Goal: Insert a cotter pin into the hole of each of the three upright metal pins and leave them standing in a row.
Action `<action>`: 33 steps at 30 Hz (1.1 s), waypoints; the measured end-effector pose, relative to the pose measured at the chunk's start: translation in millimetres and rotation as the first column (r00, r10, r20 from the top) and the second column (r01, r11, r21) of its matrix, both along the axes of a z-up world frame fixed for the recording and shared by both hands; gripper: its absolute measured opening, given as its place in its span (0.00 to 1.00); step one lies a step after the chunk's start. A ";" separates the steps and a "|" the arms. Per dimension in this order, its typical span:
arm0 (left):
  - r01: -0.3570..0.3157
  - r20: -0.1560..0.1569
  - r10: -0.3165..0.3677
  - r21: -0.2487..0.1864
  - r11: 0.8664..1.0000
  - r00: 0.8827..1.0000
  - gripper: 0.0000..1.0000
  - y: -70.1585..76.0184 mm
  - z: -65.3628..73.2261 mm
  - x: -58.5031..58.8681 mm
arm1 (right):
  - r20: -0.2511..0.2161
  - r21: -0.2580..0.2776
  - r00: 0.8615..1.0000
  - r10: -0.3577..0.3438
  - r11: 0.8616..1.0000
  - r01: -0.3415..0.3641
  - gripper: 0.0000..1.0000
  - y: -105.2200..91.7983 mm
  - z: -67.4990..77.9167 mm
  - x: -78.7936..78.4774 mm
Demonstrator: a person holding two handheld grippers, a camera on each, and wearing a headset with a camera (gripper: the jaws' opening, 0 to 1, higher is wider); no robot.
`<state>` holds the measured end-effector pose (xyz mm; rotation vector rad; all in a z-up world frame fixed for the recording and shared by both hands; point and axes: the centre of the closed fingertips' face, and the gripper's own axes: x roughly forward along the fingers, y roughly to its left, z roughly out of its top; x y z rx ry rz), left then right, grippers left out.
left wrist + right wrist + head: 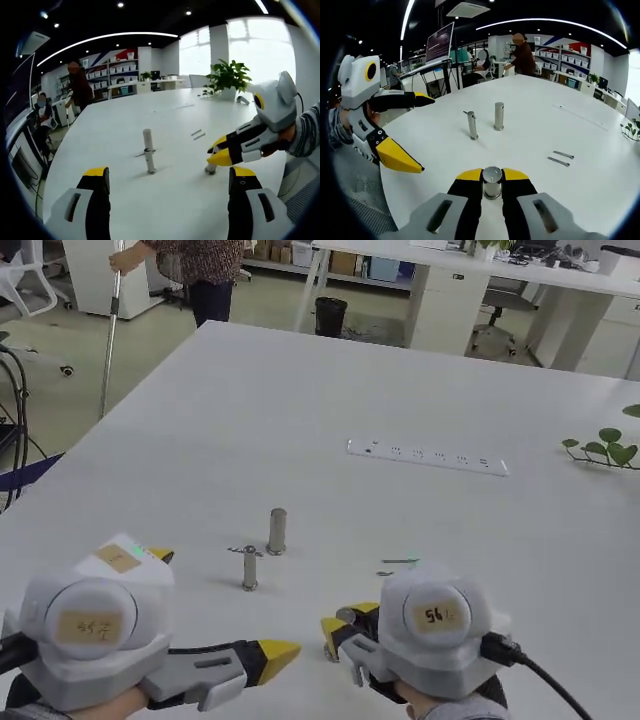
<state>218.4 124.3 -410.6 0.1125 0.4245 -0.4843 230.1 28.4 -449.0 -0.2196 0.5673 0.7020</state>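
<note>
Two metal pins stand upright mid-table: a plain one (pixel 277 531) (pixel 498 116) and, nearer, one (pixel 250 568) (pixel 472 125) (pixel 150 162) with a cotter pin (pixel 244 551) through its top. My right gripper (pixel 345 622) (pixel 492 175) (pixel 217 152) is shut on a third metal pin (pixel 492 182) (pixel 211 170), held upright just above or on the table. The left gripper (pixel 220 602) (pixel 167 172) stands open and empty, left of the pins. Two loose cotter pins (pixel 398 563) (pixel 561 158) (pixel 197 134) lie flat to the right.
A white power strip (pixel 428 457) lies farther back on the white table (pixel 300 420). Plant leaves (pixel 605 450) reach in at the right edge. A person (pixel 195 270) stands beyond the far end with a pole.
</note>
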 end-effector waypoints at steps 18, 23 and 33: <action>0.011 -0.009 -0.011 0.007 1.000 1.000 0.99 -2.6 -2.5 -1.1 | 0.058 -0.002 0.993 0.107 0.994 -0.107 0.18 1.4 3.2 -1.8; 0.013 -0.015 -0.013 0.007 1.000 1.000 0.99 -4.2 -3.5 -1.2 | 0.047 0.021 0.991 0.128 0.991 -0.129 0.24 -6.5 9.4 -5.0; 0.022 -0.023 -0.022 0.011 1.000 0.999 0.99 -7.6 -5.4 -1.2 | -0.014 -0.031 0.965 0.263 0.964 -0.264 0.30 -36.8 1.3 -13.4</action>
